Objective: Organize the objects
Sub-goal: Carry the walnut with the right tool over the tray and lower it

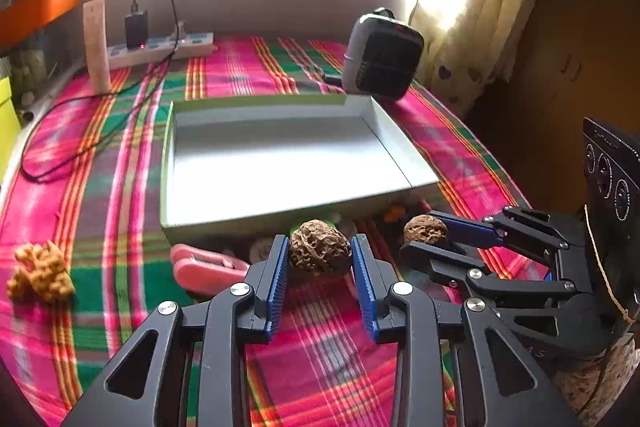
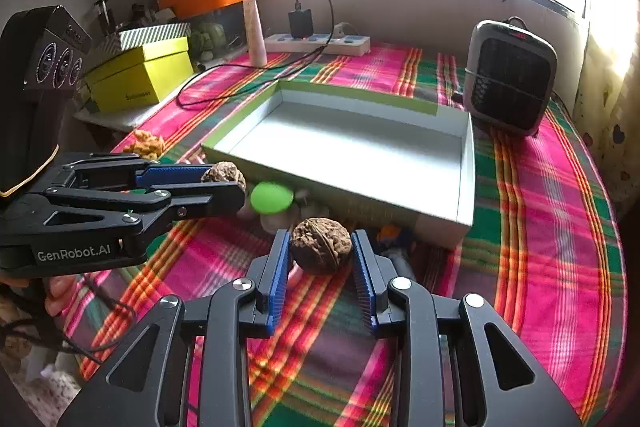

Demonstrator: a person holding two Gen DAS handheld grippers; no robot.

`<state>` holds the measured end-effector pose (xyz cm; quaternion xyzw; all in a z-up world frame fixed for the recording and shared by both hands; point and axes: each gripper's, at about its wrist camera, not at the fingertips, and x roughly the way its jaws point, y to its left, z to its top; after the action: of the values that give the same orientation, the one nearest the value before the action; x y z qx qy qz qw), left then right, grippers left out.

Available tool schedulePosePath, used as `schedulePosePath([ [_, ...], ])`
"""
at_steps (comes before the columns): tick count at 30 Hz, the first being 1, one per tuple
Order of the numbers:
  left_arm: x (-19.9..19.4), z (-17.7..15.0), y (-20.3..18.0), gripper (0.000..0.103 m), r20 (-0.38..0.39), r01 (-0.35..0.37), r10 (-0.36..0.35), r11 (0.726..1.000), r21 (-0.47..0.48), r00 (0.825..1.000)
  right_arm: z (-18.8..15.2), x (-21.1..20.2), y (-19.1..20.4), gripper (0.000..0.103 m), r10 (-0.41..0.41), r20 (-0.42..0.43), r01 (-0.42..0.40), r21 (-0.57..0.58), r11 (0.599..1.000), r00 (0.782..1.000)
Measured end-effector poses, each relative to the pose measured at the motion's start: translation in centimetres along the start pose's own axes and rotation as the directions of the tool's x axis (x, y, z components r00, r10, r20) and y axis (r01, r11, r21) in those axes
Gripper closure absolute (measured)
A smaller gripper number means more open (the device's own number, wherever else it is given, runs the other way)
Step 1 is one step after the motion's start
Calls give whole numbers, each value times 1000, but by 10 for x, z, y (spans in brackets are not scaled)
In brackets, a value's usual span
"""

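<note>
My left gripper (image 1: 320, 253) is shut on a rough dark walnut (image 1: 319, 247) and holds it just before the near wall of the shallow white box (image 1: 280, 215). It also shows from the side in the right wrist view (image 2: 224, 183), with its walnut (image 2: 223, 174). My right gripper (image 2: 320, 251) is shut on a smoother brown walnut (image 2: 320, 245), close to the box's near rim (image 2: 340, 191). It shows at the right of the left wrist view (image 1: 426, 235) with its walnut (image 1: 425, 229). The box floor is bare.
A pale knobbly nut (image 1: 40, 273) lies at the left on the plaid cloth (image 1: 320, 367). A pink clip (image 1: 208, 267), a green round lid (image 2: 272, 197) and small items lie by the box front. A grey heater (image 2: 510, 77), power strip (image 2: 316, 43), tube (image 2: 256, 31) and yellow box (image 2: 140, 75) stand behind.
</note>
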<state>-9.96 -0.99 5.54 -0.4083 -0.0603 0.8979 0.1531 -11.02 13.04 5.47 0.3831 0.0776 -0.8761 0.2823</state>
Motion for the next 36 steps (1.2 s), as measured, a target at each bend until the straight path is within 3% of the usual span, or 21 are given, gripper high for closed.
schedulePosePath([
  [12,17,38,29,73,6,-21,21,999,-32,1000,39,22,-11,71,-30,17,30,6,1000,999],
  [26,69,78,64,73,-51,-64,61,996,-61,997,85,86,-36,71,-59,-60,61,39,997,997],
  [36,97,90,79,73,-87,-89,83,994,-69,993,97,115,-47,71,-68,-109,73,44,996,992],
])
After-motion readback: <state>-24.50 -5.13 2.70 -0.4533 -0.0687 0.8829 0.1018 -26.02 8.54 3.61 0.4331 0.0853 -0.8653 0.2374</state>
